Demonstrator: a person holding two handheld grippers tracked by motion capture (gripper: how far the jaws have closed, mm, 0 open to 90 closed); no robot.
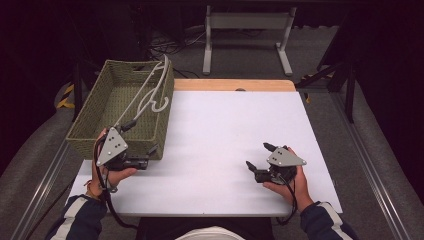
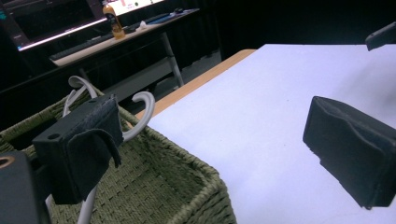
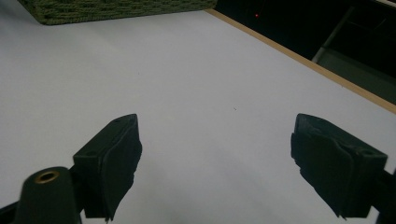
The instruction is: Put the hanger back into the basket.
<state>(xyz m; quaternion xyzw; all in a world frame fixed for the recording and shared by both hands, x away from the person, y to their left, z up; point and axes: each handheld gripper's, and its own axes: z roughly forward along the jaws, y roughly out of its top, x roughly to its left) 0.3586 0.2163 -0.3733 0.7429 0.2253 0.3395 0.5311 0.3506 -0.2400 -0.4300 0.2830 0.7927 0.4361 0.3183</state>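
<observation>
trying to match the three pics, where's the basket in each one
High view: the basket sits at the table's left edge, a white hanger leaning on its right wall.
Left gripper view: bottom left, with the hanger hooked over its rim.
Right gripper view: a strip of its wall at the top left.
Shared landmark: the table's wooden far edge.

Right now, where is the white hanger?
In the high view the white hanger lies in the green woven basket at the table's left, leaning on its right wall, near the left gripper.
</observation>
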